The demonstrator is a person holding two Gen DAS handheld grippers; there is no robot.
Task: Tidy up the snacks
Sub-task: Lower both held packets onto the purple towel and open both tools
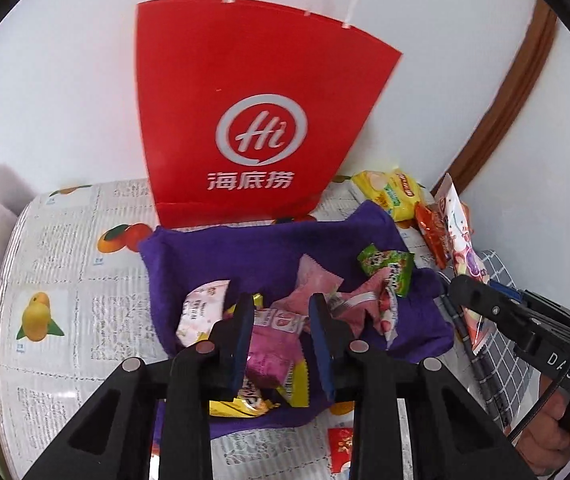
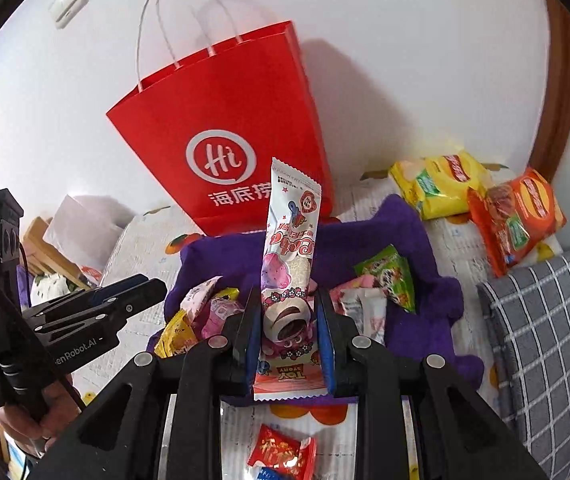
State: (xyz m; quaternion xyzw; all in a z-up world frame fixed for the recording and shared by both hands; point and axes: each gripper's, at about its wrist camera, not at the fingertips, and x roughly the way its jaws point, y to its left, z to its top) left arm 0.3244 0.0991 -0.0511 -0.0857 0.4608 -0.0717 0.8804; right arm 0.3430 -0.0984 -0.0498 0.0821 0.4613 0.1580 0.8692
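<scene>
Right gripper [image 2: 289,344]: clamped on the long white ice-cream wrapper [image 2: 291,256], held upright above the purple cloth [image 2: 437,304].
Left gripper [image 1: 283,336]: jaws apart, nothing gripped, hovering over the snack pile [image 1: 285,320] on the cloth.
Red paper bag [image 2: 229,128]: upright against the wall, behind the cloth.
Yellow packet [image 2: 441,188], orange packet [image 2: 517,216]: on the table, right of the cloth.

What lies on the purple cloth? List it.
On the purple fabric cloth: a green snack packet, pink wrappers, a white-pink packet and yellow packets. Whatever lies beneath the pile is covered.
</scene>
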